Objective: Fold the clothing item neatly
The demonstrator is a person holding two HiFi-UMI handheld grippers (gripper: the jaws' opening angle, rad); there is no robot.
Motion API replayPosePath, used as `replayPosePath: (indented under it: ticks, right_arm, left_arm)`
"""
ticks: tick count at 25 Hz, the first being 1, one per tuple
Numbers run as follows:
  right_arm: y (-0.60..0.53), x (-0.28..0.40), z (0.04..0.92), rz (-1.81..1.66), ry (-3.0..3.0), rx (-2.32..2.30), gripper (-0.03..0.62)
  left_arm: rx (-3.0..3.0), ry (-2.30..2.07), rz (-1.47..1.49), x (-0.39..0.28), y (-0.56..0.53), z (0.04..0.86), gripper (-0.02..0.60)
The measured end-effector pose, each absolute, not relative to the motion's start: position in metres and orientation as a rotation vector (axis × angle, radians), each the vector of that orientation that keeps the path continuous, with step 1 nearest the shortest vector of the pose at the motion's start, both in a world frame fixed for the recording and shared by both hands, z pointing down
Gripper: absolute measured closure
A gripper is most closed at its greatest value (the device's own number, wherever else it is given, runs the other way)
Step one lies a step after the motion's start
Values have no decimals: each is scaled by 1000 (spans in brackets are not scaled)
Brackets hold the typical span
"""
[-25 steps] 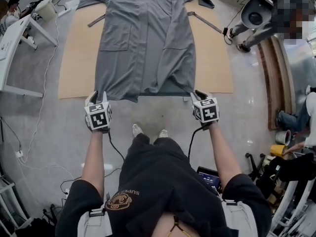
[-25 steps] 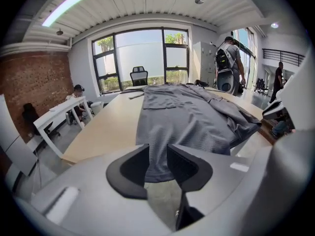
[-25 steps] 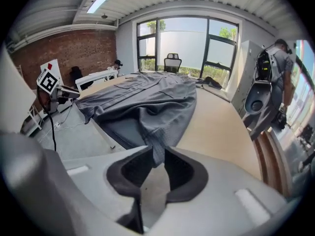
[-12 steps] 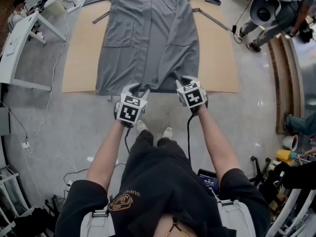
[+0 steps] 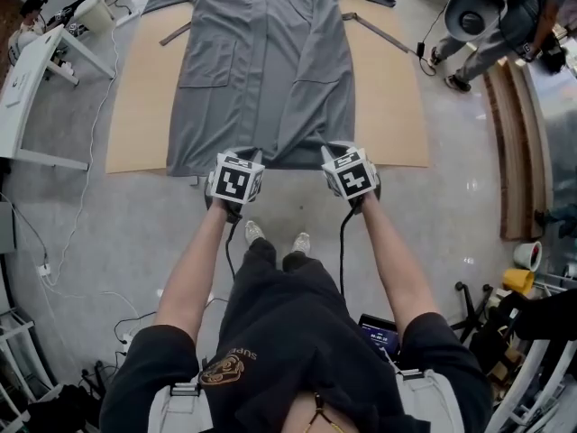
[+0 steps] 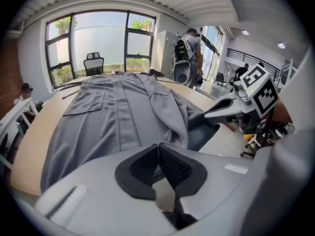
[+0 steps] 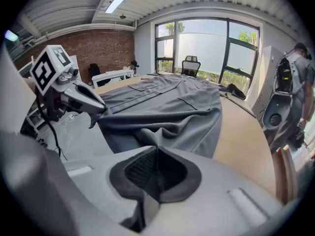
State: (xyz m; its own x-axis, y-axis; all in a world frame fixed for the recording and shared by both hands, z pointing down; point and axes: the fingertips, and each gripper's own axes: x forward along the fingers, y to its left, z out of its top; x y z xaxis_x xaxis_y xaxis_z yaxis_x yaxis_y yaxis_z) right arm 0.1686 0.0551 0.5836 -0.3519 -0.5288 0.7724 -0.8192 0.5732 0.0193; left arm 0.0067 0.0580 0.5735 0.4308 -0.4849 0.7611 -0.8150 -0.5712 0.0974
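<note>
A long grey robe [image 5: 261, 61] lies spread flat on a tan mat [image 5: 135, 106] on the floor, collar far, hem near. My left gripper [image 5: 245, 157] is at the near hem, left of its middle. Its jaws have just closed, and grey hem cloth [image 6: 170, 114] runs into the shut tips [image 6: 158, 145]. My right gripper [image 5: 337, 152] is at the hem toward the right; its jaws have also just closed, shut on bunched cloth [image 7: 167, 127]. Each gripper view shows the other gripper [image 6: 231, 107] [image 7: 81, 98] pinching the hem.
The robe's loose belt [image 5: 379, 32] lies on the mat at the far right. A white table [image 5: 36, 70] stands at the left, a person with camera gear [image 5: 487, 16] at the far right. Cables cross the floor. My own feet [image 5: 275, 240] are just below the hem.
My left gripper slid right from the hem's left corner to near the middle, then up to the hem and shut. My right gripper shifted a little left. The hem now bunches at both.
</note>
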Motion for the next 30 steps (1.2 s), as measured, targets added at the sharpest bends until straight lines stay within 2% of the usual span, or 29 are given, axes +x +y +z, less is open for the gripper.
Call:
replayPosePath:
  ticks: [8, 17, 23, 25, 26, 30]
  right_arm:
    - [90, 187, 572, 475, -2079, 939, 580]
    - [101, 198, 611, 418, -1950, 899, 578]
    - [111, 216, 613, 532, -1984, 941, 515]
    - [112, 226, 611, 561, -1986, 945, 504]
    - [112, 230, 610, 574, -1992, 939, 498]
    - [117, 239, 601, 619, -2033, 905, 474]
  left_arm:
    - [2137, -1385, 845, -57, 68, 543, 563]
    - [2006, -1358, 909, -49, 110, 604, 563]
    - [2031, -1331, 901, -39, 123, 609, 555]
    - [2035, -1324, 879, -39, 128, 604, 493]
    - [2033, -1329, 870, -41, 129, 600, 482]
    - [2030, -1389, 822, -49, 125, 577, 483]
